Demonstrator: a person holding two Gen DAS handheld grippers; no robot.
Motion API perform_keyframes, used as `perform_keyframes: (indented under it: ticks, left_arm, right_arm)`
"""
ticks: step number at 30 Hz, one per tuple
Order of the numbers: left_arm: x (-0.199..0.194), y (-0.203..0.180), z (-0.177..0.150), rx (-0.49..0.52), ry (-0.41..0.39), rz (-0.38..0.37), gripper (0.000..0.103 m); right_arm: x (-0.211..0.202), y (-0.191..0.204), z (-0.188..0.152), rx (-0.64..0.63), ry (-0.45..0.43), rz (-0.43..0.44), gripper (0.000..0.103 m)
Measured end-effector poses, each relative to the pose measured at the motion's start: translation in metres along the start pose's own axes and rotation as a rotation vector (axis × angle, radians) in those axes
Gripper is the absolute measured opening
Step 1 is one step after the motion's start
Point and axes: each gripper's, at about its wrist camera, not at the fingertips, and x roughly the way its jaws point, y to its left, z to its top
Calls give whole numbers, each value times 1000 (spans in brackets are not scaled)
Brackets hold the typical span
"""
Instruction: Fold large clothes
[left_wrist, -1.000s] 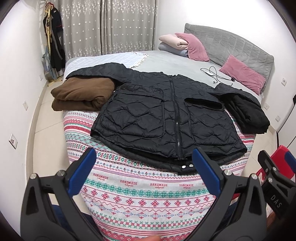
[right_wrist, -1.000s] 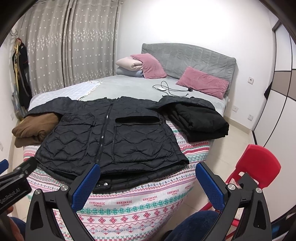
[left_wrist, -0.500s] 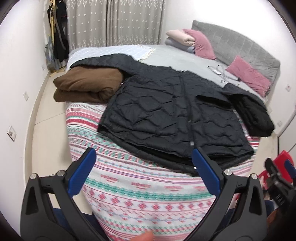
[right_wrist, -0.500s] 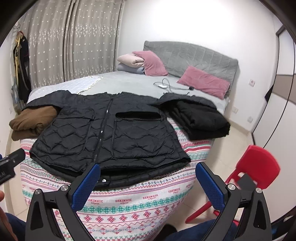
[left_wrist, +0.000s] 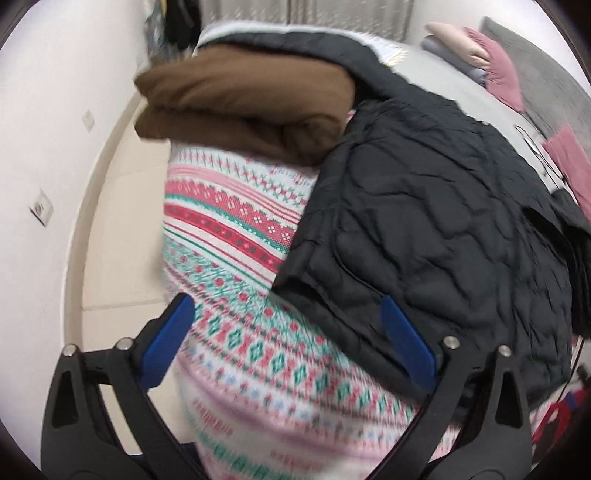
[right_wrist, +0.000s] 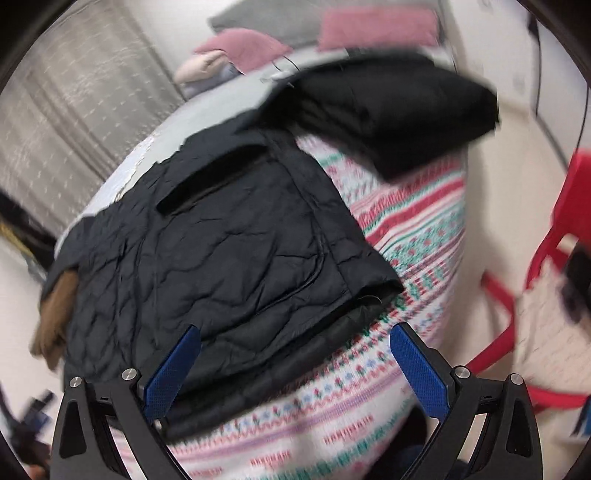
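Left wrist: left gripper (left_wrist: 288, 341) spread wide, holding nothing, over patterned blanket (left_wrist: 236, 221) near the hem corner of the black quilted jacket (left_wrist: 443, 229); jacket flat, long axis toward the pillows (left_wrist: 495, 62); brown bundle (left_wrist: 243, 99) beside.

Right wrist: right gripper (right_wrist: 295, 363) wide, empty, at the jacket's other hem corner; black folded garment (right_wrist: 399, 103) beyond; red chair (right_wrist: 546, 243) alongside.

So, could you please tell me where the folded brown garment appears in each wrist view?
Left wrist: the folded brown garment fills the upper centre-left, on the patterned blanket.
Right wrist: only a sliver shows at the left edge, behind the black quilted jacket.
Shared landmark: the black quilted jacket, which borders the brown garment in both views.
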Motion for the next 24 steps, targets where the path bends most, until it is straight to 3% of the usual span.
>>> perform_keyframes:
  ticks: [1, 3, 6, 7, 8, 9, 10, 11, 15, 19, 22, 23, 24]
  left_arm:
    - [11, -1, 1, -13, 26, -11, 94]
    - [23, -4, 1, -24, 51, -17, 79]
    - [37, -12, -4, -14, 83, -38, 49]
    - [37, -15, -5, -7, 80, -46, 45]
    - [34, -17, -6, 3, 70, -50, 32]
    - [33, -19, -5, 12, 59, -52, 17]
    - [29, -20, -6, 25, 45, -40, 13]
    - [25, -21, -6, 35, 32, -29, 10]
    - [-8, -17, -22, 95, -5, -6, 3]
    - [-48, -6, -38, 137, -66, 31, 0]
    - [-51, -2, -27, 98, -44, -24, 1]
    - [-54, -3, -21, 74, -57, -54, 5]
    - [-57, -10, -16, 68, -68, -70, 20]
  right_arm:
    - [6, -1, 2, 6, 9, -14, 96]
    - [23, -5, 4, 9, 36, -41, 86]
    - [42, -11, 2, 48, 101, -49, 51]
    - [47, -13, 4, 57, 109, -47, 42]
    - [51, -15, 5, 63, 115, -45, 36]
    - [53, -17, 7, 73, 117, -35, 24]
    - [54, -19, 9, 84, 115, -21, 12]
    - [51, -22, 10, 96, 100, -2, 9]
    - [21, -34, 8, 126, 62, 50, 3]
    - [-30, -51, 9, 130, -50, 11, 1]
    - [-36, -54, 14, 97, -39, 12, 3]
    - [-33, -53, 15, 84, -21, 27, 5]
    - [-28, -48, 21, 80, -6, 59, 6]
